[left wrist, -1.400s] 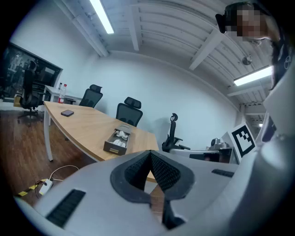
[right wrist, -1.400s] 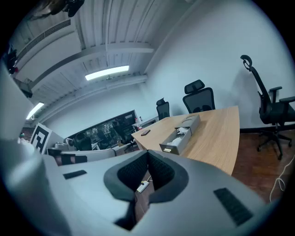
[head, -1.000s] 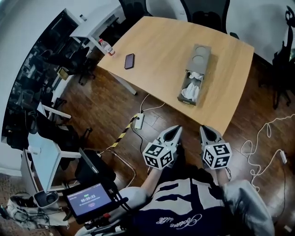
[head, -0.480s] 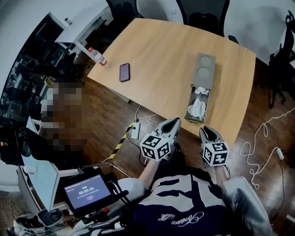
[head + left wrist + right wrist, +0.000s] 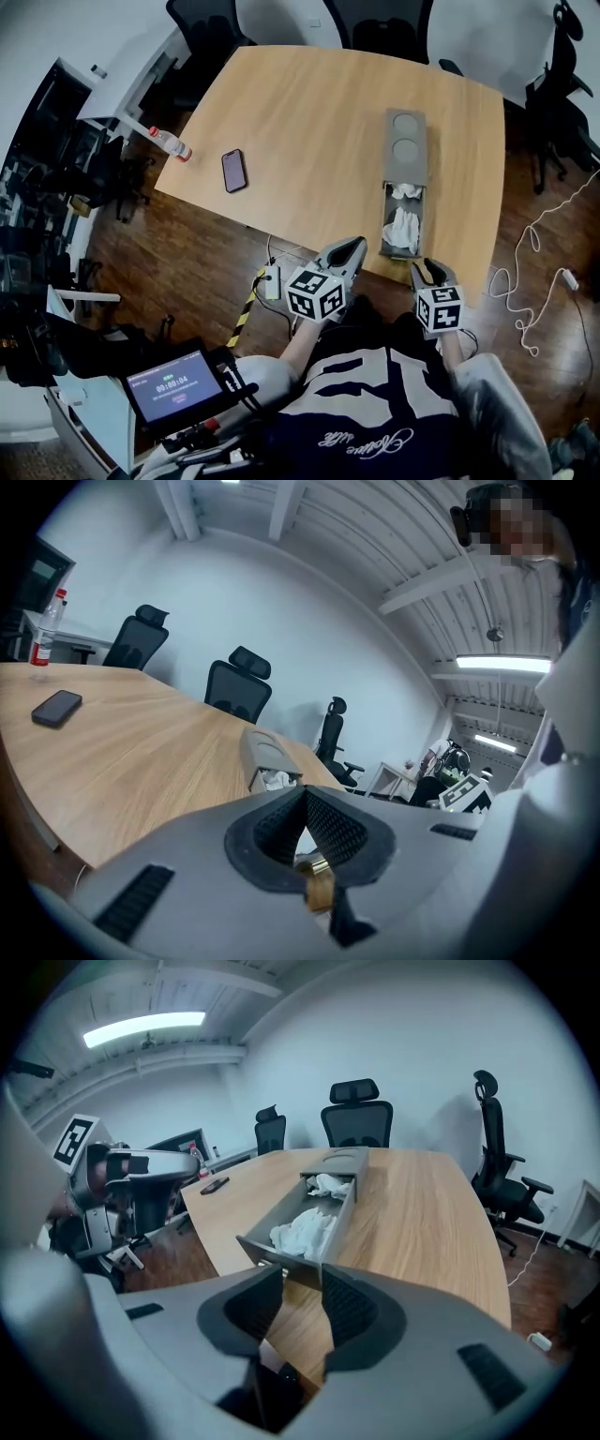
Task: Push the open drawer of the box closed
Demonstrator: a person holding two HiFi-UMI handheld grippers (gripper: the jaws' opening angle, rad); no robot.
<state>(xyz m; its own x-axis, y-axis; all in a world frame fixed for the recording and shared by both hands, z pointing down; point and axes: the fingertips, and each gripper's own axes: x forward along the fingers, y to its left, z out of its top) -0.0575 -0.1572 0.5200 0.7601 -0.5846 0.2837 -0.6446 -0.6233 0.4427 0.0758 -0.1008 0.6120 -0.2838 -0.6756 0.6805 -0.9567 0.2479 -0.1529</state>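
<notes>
A long grey box (image 5: 405, 148) lies on the wooden table (image 5: 300, 122), its drawer (image 5: 401, 232) pulled out toward the near edge and holding white cloth (image 5: 401, 225). My right gripper (image 5: 432, 273) hovers just off the table's edge, a little right of the drawer's front. Its jaws are opening, with nothing between them. In the right gripper view the drawer (image 5: 302, 1227) sits straight ahead beyond the right gripper (image 5: 302, 1286). My left gripper (image 5: 349, 251) hangs shut and empty to the drawer's left. Its view shows the box (image 5: 266, 754) past the closed left gripper (image 5: 305, 795).
A black phone (image 5: 233, 170) and a plastic bottle (image 5: 169, 143) lie at the table's left end. Office chairs (image 5: 380, 26) stand behind the table. A power strip (image 5: 272, 281) and white cables (image 5: 530, 300) lie on the wood floor. A small screen (image 5: 175, 385) sits near my left side.
The table and box have come nearer in the head view. Both grippers now sit close to the table's near edge, and the right gripper's jaws have spread apart.
</notes>
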